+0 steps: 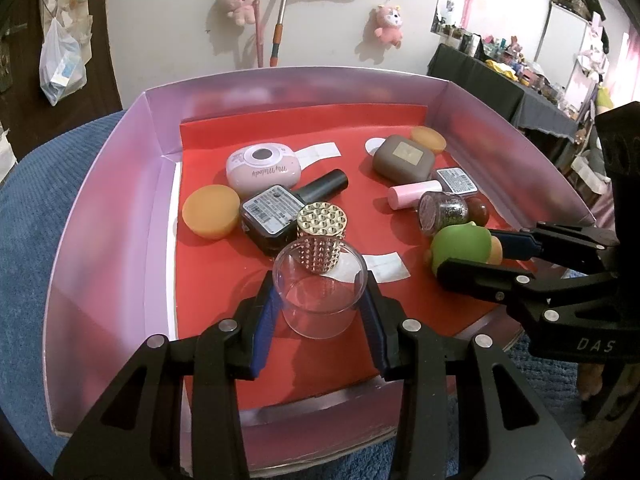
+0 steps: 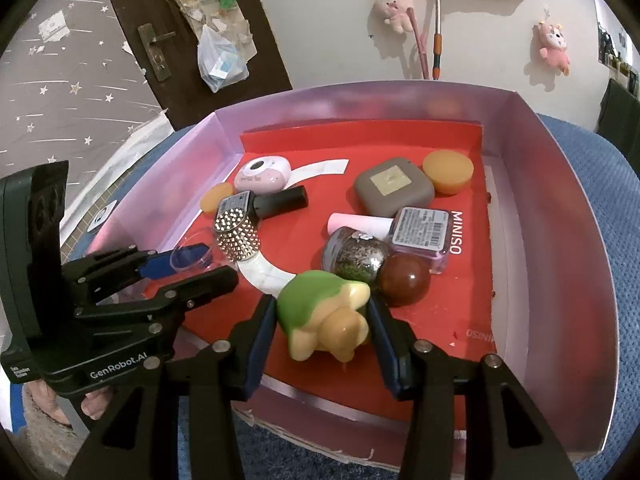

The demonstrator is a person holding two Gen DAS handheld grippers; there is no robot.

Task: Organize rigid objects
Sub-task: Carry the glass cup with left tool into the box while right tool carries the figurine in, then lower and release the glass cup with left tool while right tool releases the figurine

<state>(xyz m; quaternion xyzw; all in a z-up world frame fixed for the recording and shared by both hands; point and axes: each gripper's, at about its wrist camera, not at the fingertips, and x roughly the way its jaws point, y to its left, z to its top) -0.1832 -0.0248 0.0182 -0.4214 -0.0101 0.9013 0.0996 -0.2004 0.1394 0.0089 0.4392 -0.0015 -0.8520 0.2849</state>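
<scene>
A clear plastic cup stands on the red liner near the front of the pink box, and my left gripper is shut on it, one blue pad on each side. From the right wrist view, that cup and the left gripper show at the left. A green and yellow toy figure lies between the pads of my right gripper, which is shut on it. The left wrist view has the toy and right gripper at the right.
Close behind the cup stands a studded gold cylinder. Also in the box are a black bottle, a pink case, two orange discs, a grey case, a glitter bottle and a brown ball. Blue cloth surrounds the box.
</scene>
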